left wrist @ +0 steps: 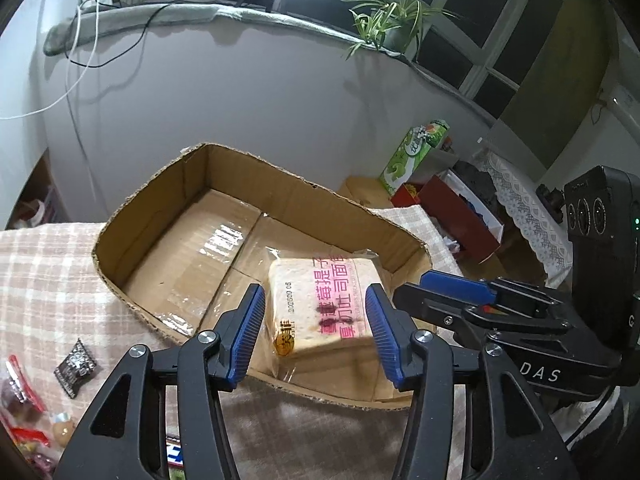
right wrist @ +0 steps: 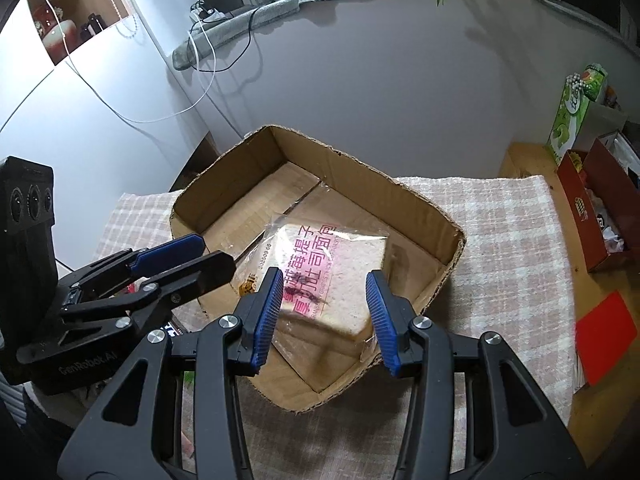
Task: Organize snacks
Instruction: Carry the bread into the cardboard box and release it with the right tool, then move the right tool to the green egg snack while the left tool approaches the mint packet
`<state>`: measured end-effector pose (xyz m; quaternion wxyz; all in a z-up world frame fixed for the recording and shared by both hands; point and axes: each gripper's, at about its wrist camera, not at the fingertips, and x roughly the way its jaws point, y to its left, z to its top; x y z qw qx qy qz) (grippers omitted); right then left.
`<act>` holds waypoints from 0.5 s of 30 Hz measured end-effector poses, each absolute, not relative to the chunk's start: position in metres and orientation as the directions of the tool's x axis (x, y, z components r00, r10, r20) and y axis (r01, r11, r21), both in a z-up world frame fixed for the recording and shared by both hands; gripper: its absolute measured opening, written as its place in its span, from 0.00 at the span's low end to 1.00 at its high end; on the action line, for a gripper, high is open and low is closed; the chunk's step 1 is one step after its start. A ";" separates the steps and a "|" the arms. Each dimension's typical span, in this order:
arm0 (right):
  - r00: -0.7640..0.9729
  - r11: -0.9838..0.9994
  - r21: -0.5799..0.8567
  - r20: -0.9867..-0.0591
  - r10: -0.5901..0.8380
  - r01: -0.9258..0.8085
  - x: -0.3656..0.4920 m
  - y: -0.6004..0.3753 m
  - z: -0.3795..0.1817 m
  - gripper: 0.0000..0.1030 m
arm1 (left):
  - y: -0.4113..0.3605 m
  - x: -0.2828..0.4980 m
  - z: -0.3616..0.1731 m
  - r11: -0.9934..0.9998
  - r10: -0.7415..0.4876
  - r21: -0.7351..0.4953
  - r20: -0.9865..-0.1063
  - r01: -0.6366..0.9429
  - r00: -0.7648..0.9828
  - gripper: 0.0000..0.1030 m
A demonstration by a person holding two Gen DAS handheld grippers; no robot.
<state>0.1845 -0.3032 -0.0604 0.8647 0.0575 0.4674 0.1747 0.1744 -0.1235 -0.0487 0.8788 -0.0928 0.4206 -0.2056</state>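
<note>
One desk [right wrist: 500, 216] covered by a pale checked cloth carries everything. On it sits one open cardboard box [left wrist: 160, 200], the largest item, its flaps cut away and its taped floor bare except for a single snack. That snack is one wrapped slice of toast bread [left wrist: 320, 300] in clear film with pink lettering; it lies flat on the box floor in the near right corner, close to the front wall.

Two tools hang over the box's near edge, side by side and both angled downward. The left tool [left wrist: 316, 332] has its blue pads spread about halfway; seen from its own camera the bread lies between the pads, yet neither pad presses on it and the tool holds nothing. The right tool [right wrist: 322, 312] stands at a similar half spread, its pads clear of the wrapper [right wrist: 328, 272] below it, also holding nothing. Each tool shows at the edge of the other's view, the right one [left wrist: 456, 284] beside the box's right corner.

Outside the box, on the cloth to the left, lies one small dark patterned packet [left wrist: 76, 366] by itself. Nearer the left edge is a cluster of red and clear wrapped snacks [left wrist: 24, 412]; how many are there cannot be told.
</note>
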 end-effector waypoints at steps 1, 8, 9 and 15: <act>0.503 0.933 0.261 -0.788 0.355 -0.249 0.183 -0.303 -0.060 0.45 | -0.123 0.174 -0.048 0.898 -0.439 -0.335 -0.700 0.284 0.564 0.50; 0.531 0.927 0.245 -0.765 0.365 -0.284 0.156 -0.297 -0.045 0.45 | -0.112 0.155 -0.025 0.899 -0.437 -0.313 -0.667 0.306 0.603 0.50; 0.539 0.926 0.241 -0.758 0.366 -0.289 0.151 -0.296 -0.042 0.45 | -0.109 0.151 -0.022 0.899 -0.439 -0.310 -0.661 0.310 0.609 0.50; 0.578 0.921 0.196 -0.729 0.366 -0.337 0.111 -0.288 -0.031 0.55 | -0.081 0.113 -0.011 0.906 -0.419 -0.251 -0.642 0.340 0.642 0.50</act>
